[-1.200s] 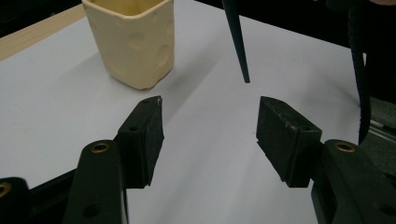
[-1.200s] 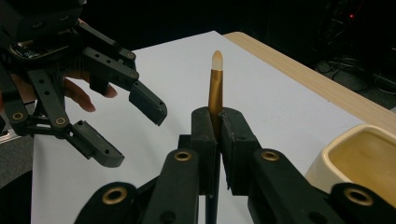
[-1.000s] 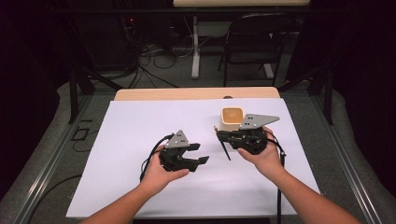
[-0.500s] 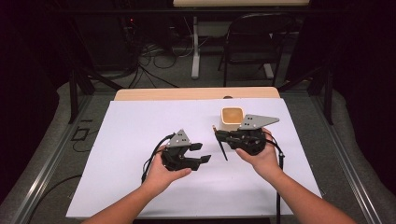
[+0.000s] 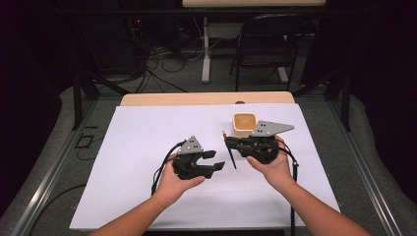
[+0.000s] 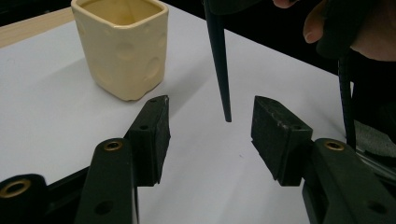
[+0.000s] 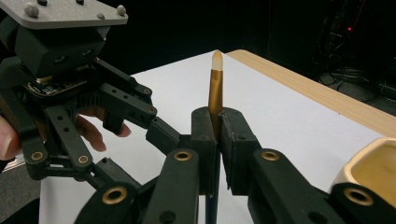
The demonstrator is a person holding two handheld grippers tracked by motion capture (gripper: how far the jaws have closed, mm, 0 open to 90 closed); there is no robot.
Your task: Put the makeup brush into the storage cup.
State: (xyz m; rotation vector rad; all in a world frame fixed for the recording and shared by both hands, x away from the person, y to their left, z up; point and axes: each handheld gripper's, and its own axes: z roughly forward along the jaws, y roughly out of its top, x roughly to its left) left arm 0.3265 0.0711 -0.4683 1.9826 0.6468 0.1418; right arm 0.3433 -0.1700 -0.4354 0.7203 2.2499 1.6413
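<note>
Black handle tip: slim black brush [image 6: 219, 60] hangs point-down just beyond the left gripper [image 6: 210, 128], between its jaws, untouched.
Left jaws: apart, have just been closing, nothing pinched yet.
Right gripper [image 7: 215, 149]: clamped on the brush's gold ferrule, long axis upright.
Nearer hand: left.
Farther: cream square ceramic cup [image 5: 244, 125] on white table sheet [image 5: 142, 132].
View difference: pale bristle tip is seen in right gripper view; handle point in left gripper view.

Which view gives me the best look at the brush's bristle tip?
The right gripper view: the brush stands clamped in the right gripper, its pale tip clear. The left gripper view shows its dark pointed handle; the high view, a thin dark stick.
</note>
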